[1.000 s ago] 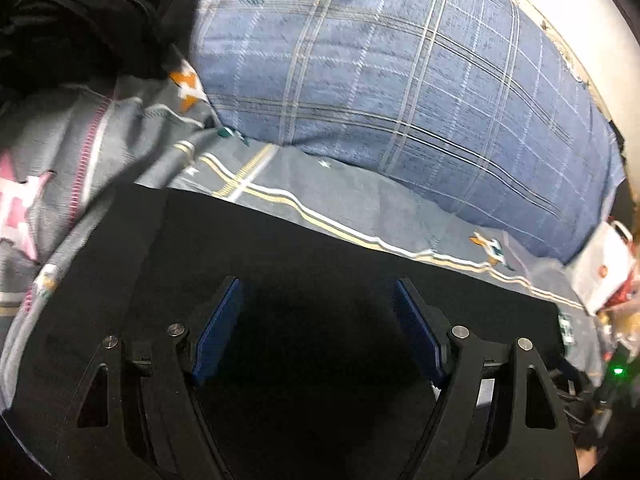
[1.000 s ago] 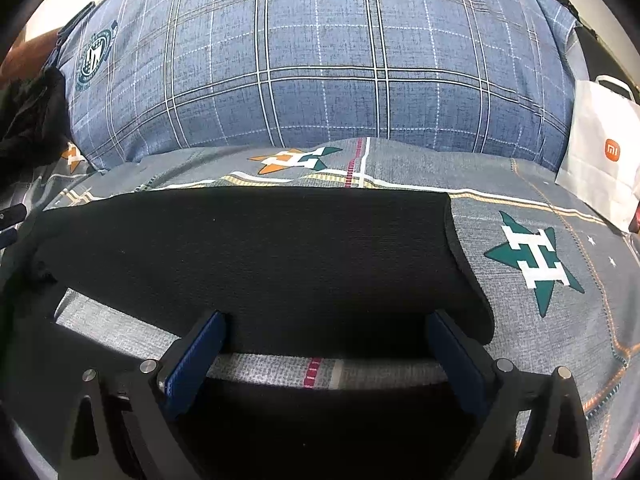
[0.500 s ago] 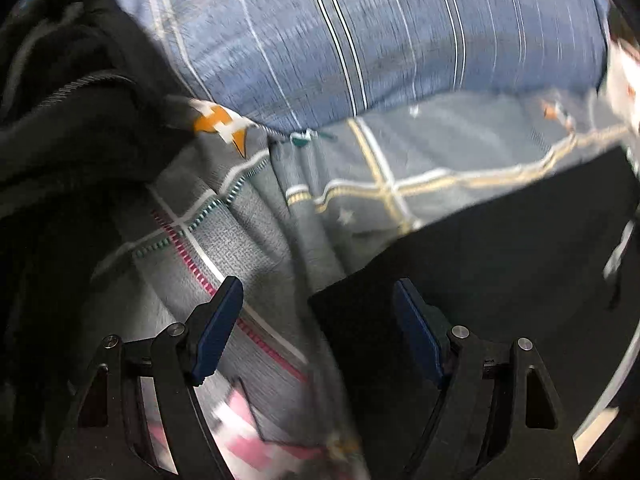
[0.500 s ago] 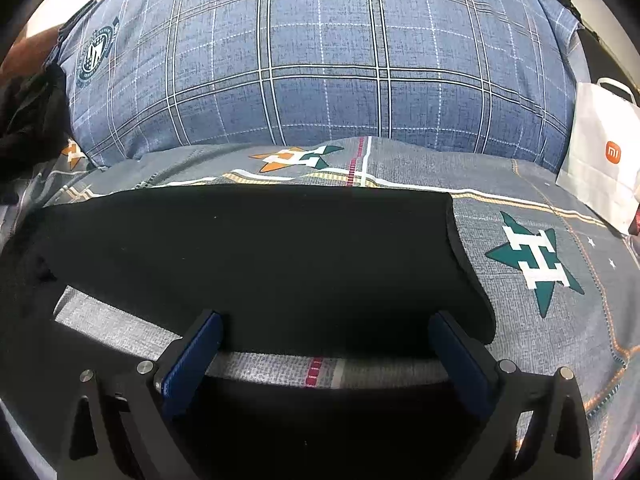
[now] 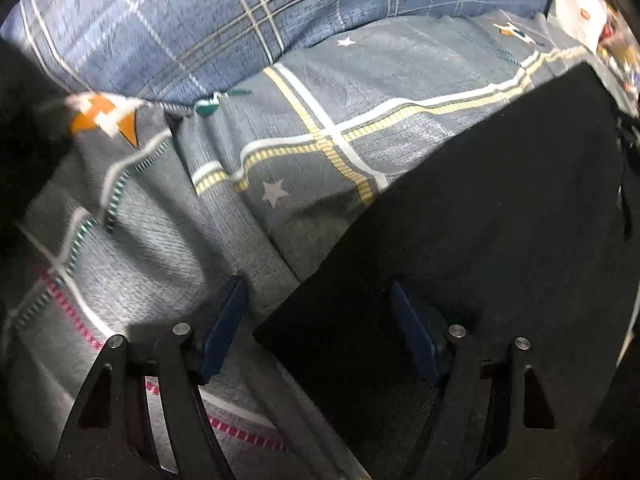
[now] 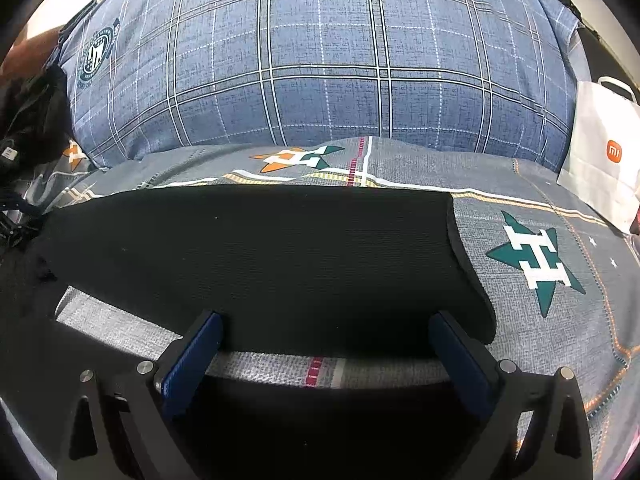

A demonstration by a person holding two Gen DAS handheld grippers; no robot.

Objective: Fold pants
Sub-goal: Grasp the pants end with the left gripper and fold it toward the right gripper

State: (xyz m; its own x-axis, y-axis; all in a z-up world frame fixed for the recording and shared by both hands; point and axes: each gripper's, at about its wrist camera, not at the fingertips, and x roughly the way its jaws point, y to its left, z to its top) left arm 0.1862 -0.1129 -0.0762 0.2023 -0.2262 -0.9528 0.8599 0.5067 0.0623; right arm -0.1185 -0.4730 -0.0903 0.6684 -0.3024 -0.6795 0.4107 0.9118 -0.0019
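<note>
Black pants (image 6: 256,256) lie flat on a grey patterned bed sheet (image 6: 536,320), one leg stretching across the right wrist view with its rounded end at the right. My right gripper (image 6: 326,334) is open and empty, low over the near edge of that leg. In the left wrist view the pants (image 5: 480,232) fill the right side, with a corner pointing between the fingers. My left gripper (image 5: 316,308) is open and empty, hovering over that corner (image 5: 276,328).
A big blue plaid pillow (image 6: 320,60) lies behind the pants; it also shows in the left wrist view (image 5: 240,12). A white paper bag (image 6: 604,152) stands at the right. Dark clothing (image 6: 32,120) is heaped at the left. The sheet (image 5: 140,240) is wrinkled left of the pants.
My left gripper swung left off the pants' middle to their corner and now sits closer to it. My right gripper has barely moved. Both stayed open.
</note>
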